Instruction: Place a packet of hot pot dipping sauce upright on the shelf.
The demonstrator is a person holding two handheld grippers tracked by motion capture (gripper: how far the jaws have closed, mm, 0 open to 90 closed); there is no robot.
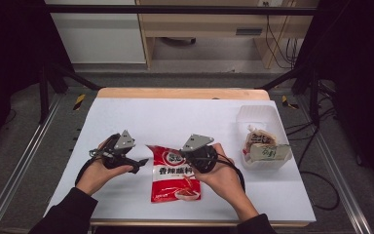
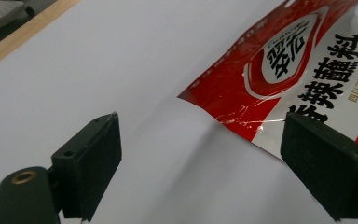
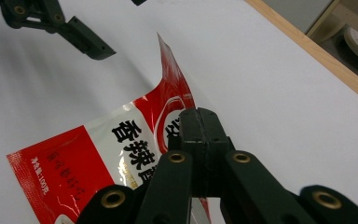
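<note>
The red packet (image 1: 175, 174) is lying on the desk (image 1: 126, 117); the right tongs (image 3: 199, 122) are pinching its 1 o'clock edge, likely to lift it; the left tongs (image 2: 205, 154) are spread wide by its 11 o'clock corner, ready to help.

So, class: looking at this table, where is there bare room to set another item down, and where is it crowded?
Free: the white table behind the red packet, the strip left of the left gripper, and the near right corner below the clear container. Crowded: the middle, where both grippers meet the packet; the right gripper is shut on it.
</note>
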